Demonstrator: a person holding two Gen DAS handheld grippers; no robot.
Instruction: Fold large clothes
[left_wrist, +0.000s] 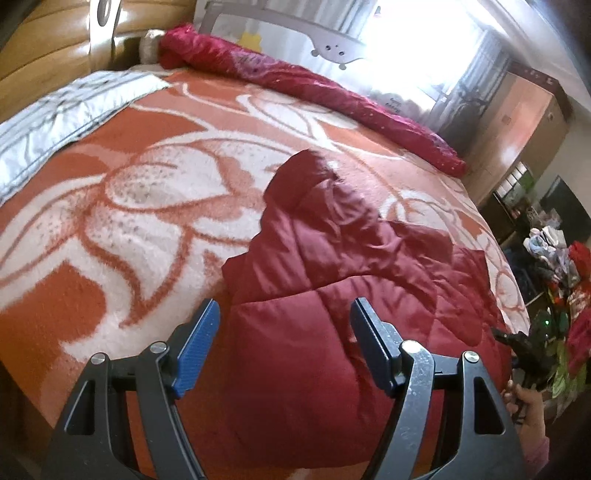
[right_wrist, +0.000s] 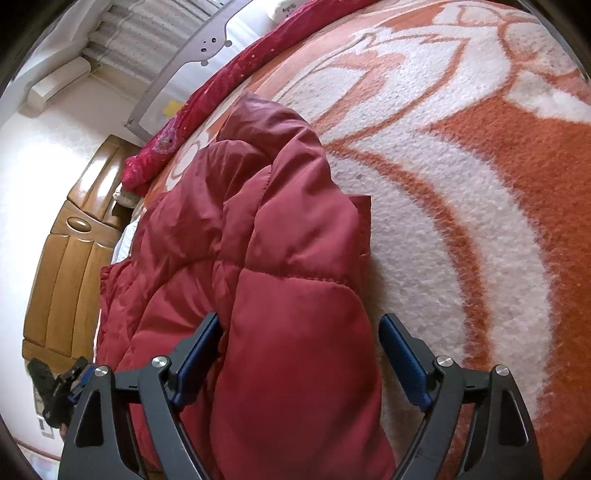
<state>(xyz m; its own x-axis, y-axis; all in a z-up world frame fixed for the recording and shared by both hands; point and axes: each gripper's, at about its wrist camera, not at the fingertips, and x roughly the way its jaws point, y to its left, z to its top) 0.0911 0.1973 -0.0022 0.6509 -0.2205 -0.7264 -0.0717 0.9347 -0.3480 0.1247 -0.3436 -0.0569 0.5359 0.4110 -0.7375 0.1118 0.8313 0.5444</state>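
Observation:
A dark red padded jacket (left_wrist: 351, 251) lies crumpled on a bed with an orange and white flowered blanket (left_wrist: 129, 221). My left gripper (left_wrist: 285, 306) hovers above the jacket's near part, jaws wide open and nothing between the pads. In the right wrist view a thick fold of the jacket (right_wrist: 280, 229) runs between the jaws of my right gripper (right_wrist: 300, 319). Its left pad (right_wrist: 195, 354) lies against the fabric. The right pad (right_wrist: 402, 354) stands clear of the fabric over the blanket (right_wrist: 461, 184), so the fold is not pinched.
A rolled crimson quilt (left_wrist: 314, 85) lies along the bed's far edge by a grey bed rail (left_wrist: 295, 29). A folded grey-white cloth (left_wrist: 55, 110) sits near the wooden headboard (left_wrist: 48, 44). A wardrobe (left_wrist: 524, 122) and heaped clutter (left_wrist: 554, 258) stand beyond the bed.

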